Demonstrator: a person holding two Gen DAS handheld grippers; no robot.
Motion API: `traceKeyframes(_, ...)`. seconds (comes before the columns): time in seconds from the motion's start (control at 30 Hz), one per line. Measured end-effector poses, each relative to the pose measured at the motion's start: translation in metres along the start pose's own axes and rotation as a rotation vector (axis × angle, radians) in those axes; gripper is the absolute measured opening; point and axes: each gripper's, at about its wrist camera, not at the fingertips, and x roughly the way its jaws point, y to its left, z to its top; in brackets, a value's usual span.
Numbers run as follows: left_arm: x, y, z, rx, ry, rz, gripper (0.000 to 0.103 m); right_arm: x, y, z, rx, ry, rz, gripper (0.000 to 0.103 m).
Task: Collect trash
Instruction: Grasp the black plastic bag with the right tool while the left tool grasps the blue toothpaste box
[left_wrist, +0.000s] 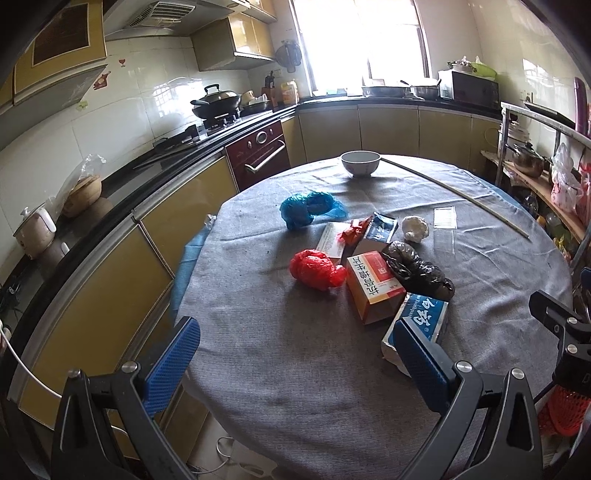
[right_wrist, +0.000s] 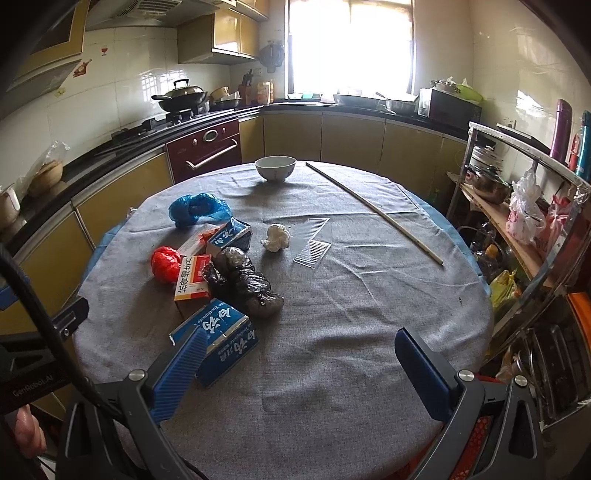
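Well, both tools spread, L (left_wrist: 295, 354), R (right_wrist: 301, 363), trash pile (right_wrist: 221, 273) mid-table, near edge bare.

I see both grippers, left gripper (left_wrist: 295, 354) and right gripper (right_wrist: 301, 365), with black frames, blue ribbed pads (right_wrist: 181, 373), silver screws (left_wrist: 463, 366) and a black cable (right_wrist: 44, 332).

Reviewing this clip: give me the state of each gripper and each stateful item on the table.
Left gripper: open, empty.
Right gripper: open, empty.
Bowl: upright.
Red bag: crumpled.
Blue bag: crumpled.
Black bag: crumpled.
Orange box: lying flat.
Paper wad: balled up.
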Motion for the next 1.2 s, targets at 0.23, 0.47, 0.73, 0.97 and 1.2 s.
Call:
traceKeyframes(0.23,0.007,-0.010,0.000,0.004,0.028,-0.050,0.103,0.006,-0.013,0.001,0.018,-0.001,0.037,0.102)
traceKeyframes(0.47,0.048,-0.035,-0.009,0.028,0.124,-0.235,0.103,0.037,-0.037,0.005,0.091,0.069,0.196,0.074)
traceKeyframes(0.73,0.112,-0.070,-0.017,0.069,0.268,-0.389,0.103,0.080,-0.062,-0.001,0.160,0.183,0.316,0.071)
traceKeyframes(0.97,0.134,-0.061,-0.024,-0.075,0.342,-0.561,0.066,0.132,-0.044,0.024,0.122,0.244,0.450,0.071)
traceKeyframes(1.2,0.125,-0.047,-0.032,-0.070,0.341,-0.552,0.065,0.187,-0.002,0.042,0.049,0.296,0.493,0.070)
